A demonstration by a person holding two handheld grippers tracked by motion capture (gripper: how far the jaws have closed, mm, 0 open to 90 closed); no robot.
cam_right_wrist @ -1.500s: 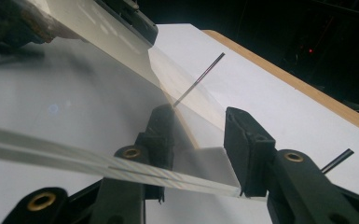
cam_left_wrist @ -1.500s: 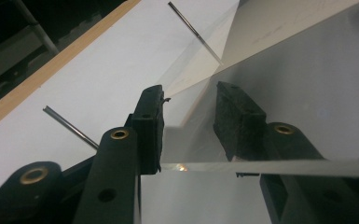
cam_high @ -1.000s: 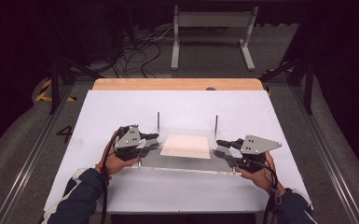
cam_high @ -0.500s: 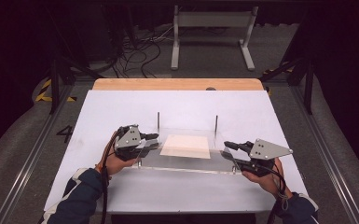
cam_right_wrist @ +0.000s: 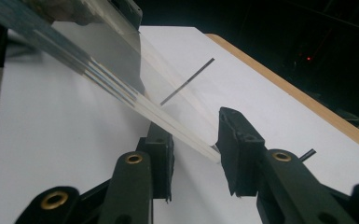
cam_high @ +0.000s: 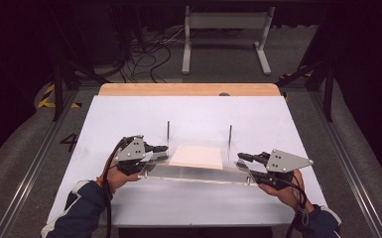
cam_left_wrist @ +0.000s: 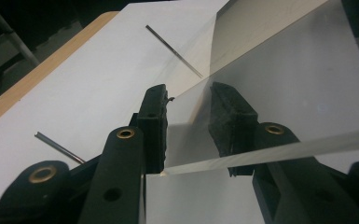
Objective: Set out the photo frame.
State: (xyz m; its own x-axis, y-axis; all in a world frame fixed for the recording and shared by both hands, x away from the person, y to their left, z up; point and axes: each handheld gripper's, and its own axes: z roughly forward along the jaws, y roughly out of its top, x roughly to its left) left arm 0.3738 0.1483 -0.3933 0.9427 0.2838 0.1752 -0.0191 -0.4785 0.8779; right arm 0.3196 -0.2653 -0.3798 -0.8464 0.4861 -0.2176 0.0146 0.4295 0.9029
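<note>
Both my left gripper (cam_high: 159,148) and right gripper (cam_high: 243,157) have just been closing, jaws now straddling the clear sheet (cam_high: 198,172) at nine and three o'clock without clamping; lift next, I judge.

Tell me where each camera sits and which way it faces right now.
High view: above the person's side, looking forward and down at the white table; forearms, left gripper and right gripper show.
Left gripper view: along its own jaws at the clear sheet.
Right gripper view: along its own jaws at that sheet's edge.
Shared: the sheet, the table.
</note>
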